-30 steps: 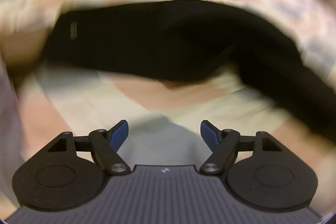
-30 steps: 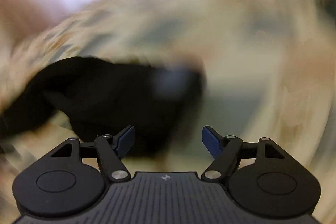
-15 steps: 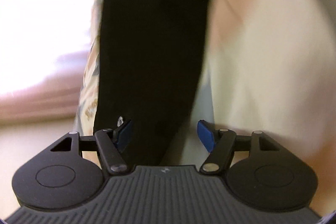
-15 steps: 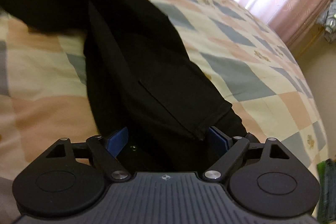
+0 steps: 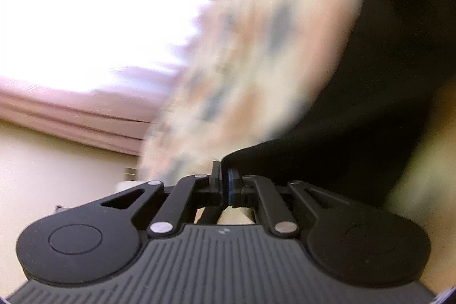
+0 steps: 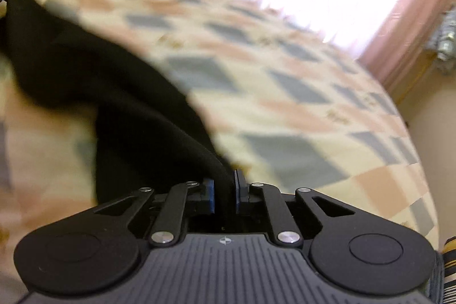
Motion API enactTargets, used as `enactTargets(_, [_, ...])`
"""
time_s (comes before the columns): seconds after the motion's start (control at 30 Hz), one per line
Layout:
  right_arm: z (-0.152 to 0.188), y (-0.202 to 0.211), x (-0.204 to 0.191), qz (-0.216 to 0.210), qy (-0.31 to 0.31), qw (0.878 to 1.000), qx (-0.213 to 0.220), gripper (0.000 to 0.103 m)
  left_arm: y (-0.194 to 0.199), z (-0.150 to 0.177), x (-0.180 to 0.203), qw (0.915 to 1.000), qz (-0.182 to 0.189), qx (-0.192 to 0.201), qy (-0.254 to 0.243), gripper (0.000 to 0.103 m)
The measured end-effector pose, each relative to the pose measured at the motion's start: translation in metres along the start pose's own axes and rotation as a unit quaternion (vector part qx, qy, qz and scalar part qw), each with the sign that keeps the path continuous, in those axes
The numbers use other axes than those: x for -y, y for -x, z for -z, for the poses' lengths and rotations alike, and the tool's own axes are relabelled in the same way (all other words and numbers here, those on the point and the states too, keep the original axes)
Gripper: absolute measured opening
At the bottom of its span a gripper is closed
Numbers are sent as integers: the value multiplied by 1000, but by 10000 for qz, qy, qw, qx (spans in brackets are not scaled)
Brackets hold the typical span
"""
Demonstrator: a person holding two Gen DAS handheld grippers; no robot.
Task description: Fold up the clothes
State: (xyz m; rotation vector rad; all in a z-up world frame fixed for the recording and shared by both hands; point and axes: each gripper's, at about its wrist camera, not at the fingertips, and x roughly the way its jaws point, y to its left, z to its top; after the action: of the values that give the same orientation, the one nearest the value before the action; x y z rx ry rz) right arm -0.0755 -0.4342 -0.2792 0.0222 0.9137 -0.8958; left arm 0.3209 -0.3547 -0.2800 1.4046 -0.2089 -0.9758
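On the patchwork bed (image 6: 313, 104), both the left gripper (image 5: 224, 185) and the right gripper (image 6: 224, 194) have just clamped edges of a limp, soft black garment (image 6: 119, 104), best held there.

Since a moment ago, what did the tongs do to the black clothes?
Both tongs have just closed: the left tongs pinch an edge of the black garment, the right tongs clamp a fold of it. The garment lies on the checked bedspread as before.
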Motion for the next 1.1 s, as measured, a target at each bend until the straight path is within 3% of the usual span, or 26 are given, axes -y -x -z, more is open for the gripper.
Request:
enactTargets(0.07, [-20, -23, 22, 276, -148, 9995, 48, 9, -53, -35, -42, 9973, -166, -150, 698, 10])
enactTargets(0.1, [-30, -36, 33, 422, -226, 9988, 56, 9, -79, -56, -65, 9910, -148, -380, 1272, 15])
enactTargets(0.13, [-38, -53, 47, 548, -498, 9972, -44, 12, -104, -71, -92, 9761, -127, -649, 2071, 16])
enactTargets(0.17, [-44, -72, 63, 658, -916, 9934, -226, 14, -118, -77, -112, 9565, 1, -844, 2794, 16])
enactTargets(0.23, [-53, -105, 93, 779, -1813, 9786, -591, 28, -136, -83, -147, 9011, 396, -1088, 4178, 16])
enactTargets(0.27, [-53, -114, 107, 717, -2338, 9666, -772, 31, -135, -73, -150, 8770, 713, -1116, 4619, 22])
enactTargets(0.3, [-49, -116, 117, 612, -2840, 9531, -843, 37, -132, -64, -150, 8565, 1027, -1180, 4919, 39])
enactTargets(0.33, [-41, -109, 122, 451, -3218, 9430, -724, 47, -125, -50, -143, 8381, 1336, -1319, 5121, 49])
enactTargets(0.4, [-17, -81, 120, 91, -3689, 9288, -353, 57, -114, -15, -119, 8013, 1851, -1611, 5457, 45])
enactTargets(0.47, [12, -46, 110, -339, -4177, 9079, -95, 66, -100, 28, -83, 7538, 2387, -2031, 5776, 44])
enactTargets(0.5, [28, -32, 104, -708, -4545, 8878, -131, 68, -86, 48, -66, 7263, 2588, -2220, 5968, 44])
enactTargets(0.57, [69, -8, 86, -1405, -5372, 8309, -369, 68, -61, 91, -26, 6593, 2910, -2593, 6430, 43])
enactTargets(0.67, [131, 15, 54, -1824, -6411, 7407, -843, 70, -51, 137, 12, 5698, 2888, -2876, 7135, 43])
enactTargets(0.7, [150, 19, 43, -1836, -6681, 7139, -1013, 69, -51, 144, 18, 5485, 2848, -2867, 7320, 43])
enactTargets(0.73, [165, 21, 35, -1813, -6896, 6921, -1124, 71, -56, 150, 24, 5331, 2786, -2804, 7480, 43])
enactTargets(0.8, [188, 21, 21, -1739, -7206, 6606, -1185, 71, -67, 155, 31, 5171, 2633, -2798, 7648, 44])
enactTargets(0.87, [199, 15, 16, -1674, -7389, 6443, -1047, 73, -80, 160, 39, 5015, 2548, -2804, 7778, 46])
enactTargets(0.9, [203, 12, 14, -1655, -7481, 6359, -928, 80, -85, 163, 43, 4957, 2494, -2840, 7819, 46])
enactTargets(1.0, [212, 3, 8, -1403, -7711, 6180, -619, 84, -91, 172, 52, 4564, 2292, -2804, 8127, 50])
enactTargets(1.03, [214, 1, 7, -1297, -7767, 6142, -521, 84, -91, 172, 52, 4474, 2244, -2737, 8213, 50])
enactTargets(1.07, [216, -1, 5, -1186, -7827, 6096, -420, 84, -92, 171, 51, 4434, 2197, -2691, 8262, 49])
enactTargets(1.1, [219, -3, 4, -1081, -7899, 6029, -306, 85, -92, 169, 49, 4465, 2117, -2639, 8284, 30])
